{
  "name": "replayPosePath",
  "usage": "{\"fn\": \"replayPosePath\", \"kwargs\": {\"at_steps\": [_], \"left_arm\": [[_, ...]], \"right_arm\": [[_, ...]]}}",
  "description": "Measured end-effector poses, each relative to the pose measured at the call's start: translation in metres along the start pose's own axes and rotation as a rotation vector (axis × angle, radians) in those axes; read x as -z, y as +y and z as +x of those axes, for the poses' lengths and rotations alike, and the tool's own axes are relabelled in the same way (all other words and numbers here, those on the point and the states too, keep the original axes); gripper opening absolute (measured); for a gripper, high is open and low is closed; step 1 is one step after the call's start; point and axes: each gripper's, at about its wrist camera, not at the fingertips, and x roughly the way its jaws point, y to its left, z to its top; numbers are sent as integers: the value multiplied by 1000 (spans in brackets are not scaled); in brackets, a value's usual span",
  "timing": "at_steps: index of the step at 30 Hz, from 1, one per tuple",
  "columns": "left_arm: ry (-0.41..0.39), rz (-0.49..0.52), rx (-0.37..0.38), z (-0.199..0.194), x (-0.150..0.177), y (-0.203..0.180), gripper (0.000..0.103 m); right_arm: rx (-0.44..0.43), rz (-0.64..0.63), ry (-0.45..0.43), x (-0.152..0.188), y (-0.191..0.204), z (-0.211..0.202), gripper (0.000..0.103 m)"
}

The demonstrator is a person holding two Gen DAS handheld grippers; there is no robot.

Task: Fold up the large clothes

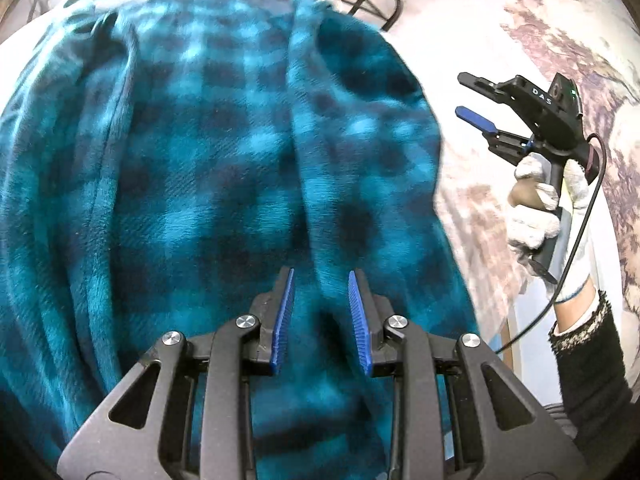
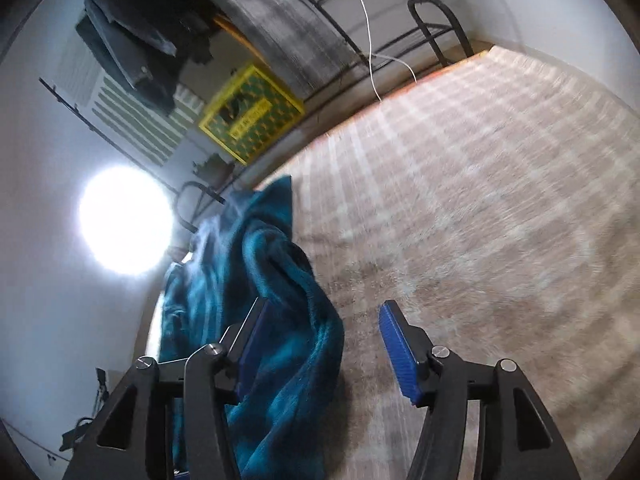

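"DAS"-marked right tool (image 1: 466, 94) beside garment (image 1: 224, 184)

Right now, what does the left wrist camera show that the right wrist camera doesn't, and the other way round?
Only the left view shows the right tool from outside, open, held in a white-gloved hand. Only the right view shows a yellow crate, dark hanging clothes and a bright lamp. Both show the teal plaid garment and the patterned bed cover beneath it.

One teal plaid garment (image 1: 224, 184) lies on one patterned bed (image 2: 500, 200). Two grippers appear, left (image 1: 321, 280) and right (image 2: 324, 312). One yellow crate (image 2: 252, 114) stands behind.
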Motion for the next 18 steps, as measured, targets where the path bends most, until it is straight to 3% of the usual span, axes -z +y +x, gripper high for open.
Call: {"fn": "replayPosePath", "kwargs": {"at_steps": [6, 13, 18], "left_arm": [[-69, 218, 15, -34, 40, -58, 26], [-72, 374, 54, -32, 101, -116, 29], [-56, 513, 0, -9, 137, -154, 70]], "right_arm": [[-77, -32, -17, 15, 10, -77, 59], [-140, -13, -99, 82, 5, -190, 62], [-176, 72, -180, 129, -25, -235, 64]]}}
